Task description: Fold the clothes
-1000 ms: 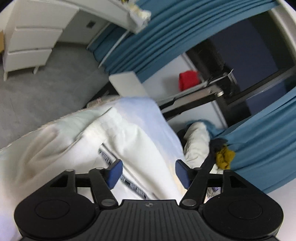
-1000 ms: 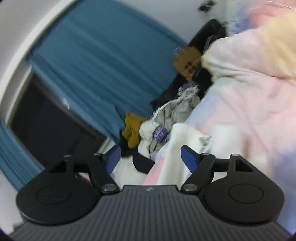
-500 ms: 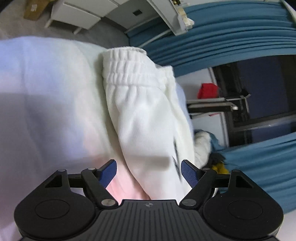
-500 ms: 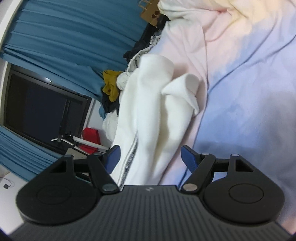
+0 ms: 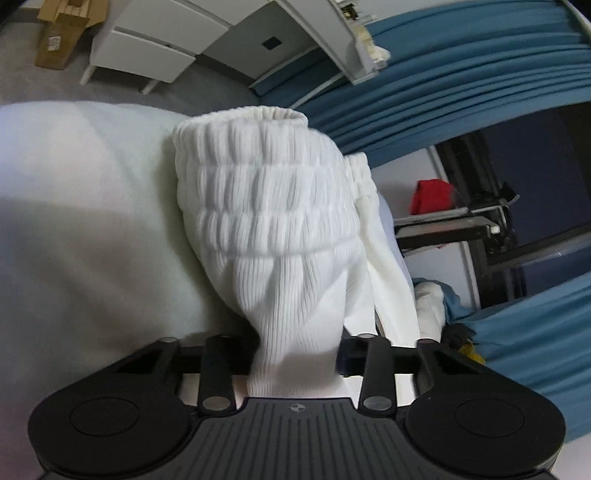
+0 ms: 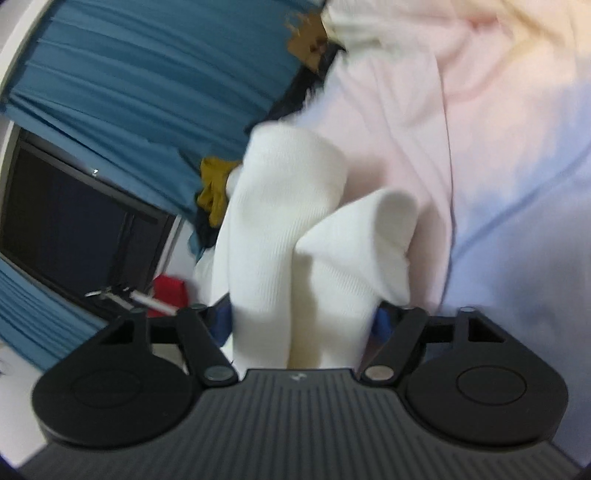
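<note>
White ribbed sweatpants (image 5: 273,221) with a wide elastic waistband lie on a pale pastel bedsheet (image 5: 74,221). My left gripper (image 5: 297,354) is shut on the fabric just below the waistband; the cloth bunches between its jaws and hides the pads. In the right wrist view my right gripper (image 6: 301,325) is shut on the other end of the sweatpants (image 6: 295,229), with two folds of white cloth rising out of the jaws over the sheet (image 6: 498,166).
Blue curtains (image 5: 461,74) and a dark window (image 6: 74,221) stand behind the bed. A heap of clothes with a mustard piece (image 6: 214,188) lies at the bed's far edge. A white drawer unit (image 5: 155,48), a red item (image 5: 430,195) and cardboard boxes (image 5: 62,33) stand further off.
Both grippers were open above the sweatpants half a second ago. Both have moved in and closed on the white fabric, which now bunches between the jaws.
</note>
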Tool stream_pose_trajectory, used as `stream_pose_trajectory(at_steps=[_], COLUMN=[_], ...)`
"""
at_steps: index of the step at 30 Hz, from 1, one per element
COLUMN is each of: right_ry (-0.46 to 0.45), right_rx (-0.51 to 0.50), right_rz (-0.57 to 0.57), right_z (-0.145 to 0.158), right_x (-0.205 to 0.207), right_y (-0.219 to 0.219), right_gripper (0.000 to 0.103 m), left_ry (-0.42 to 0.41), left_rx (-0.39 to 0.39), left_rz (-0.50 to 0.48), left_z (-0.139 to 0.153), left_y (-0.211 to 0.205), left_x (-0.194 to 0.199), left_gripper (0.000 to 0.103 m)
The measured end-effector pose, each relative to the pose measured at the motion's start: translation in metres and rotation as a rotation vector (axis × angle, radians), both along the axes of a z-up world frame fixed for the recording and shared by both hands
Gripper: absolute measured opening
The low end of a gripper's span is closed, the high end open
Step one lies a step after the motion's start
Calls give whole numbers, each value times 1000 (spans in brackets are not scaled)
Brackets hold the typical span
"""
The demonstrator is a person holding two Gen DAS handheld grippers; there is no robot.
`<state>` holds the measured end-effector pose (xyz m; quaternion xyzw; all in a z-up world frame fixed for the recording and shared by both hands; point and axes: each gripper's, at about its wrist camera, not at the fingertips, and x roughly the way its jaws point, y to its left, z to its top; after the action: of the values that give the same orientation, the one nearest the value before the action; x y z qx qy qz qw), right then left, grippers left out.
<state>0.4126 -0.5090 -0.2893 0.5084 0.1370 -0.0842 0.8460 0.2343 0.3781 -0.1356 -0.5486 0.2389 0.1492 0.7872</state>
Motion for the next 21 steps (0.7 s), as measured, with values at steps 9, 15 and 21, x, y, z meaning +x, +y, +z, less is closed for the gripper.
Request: stream_pose_trajectory(at_steps=[9, 15, 21], right_ry=[18, 78, 246], right_rx=[-47, 10, 146], right_rz=[-29, 15, 117], right_z=[37, 48, 26], right_x=[-39, -80, -131], right_y=[13, 24, 31], right_gripper=[14, 13, 13], left_ry=[-64, -26, 73], left_rx=[56, 123, 196], left_rz=[127, 76, 39], left_z=[82, 123, 113], left_y=[-3, 32, 64], left_x=[-29, -87, -158], left_gripper=[17, 17, 17])
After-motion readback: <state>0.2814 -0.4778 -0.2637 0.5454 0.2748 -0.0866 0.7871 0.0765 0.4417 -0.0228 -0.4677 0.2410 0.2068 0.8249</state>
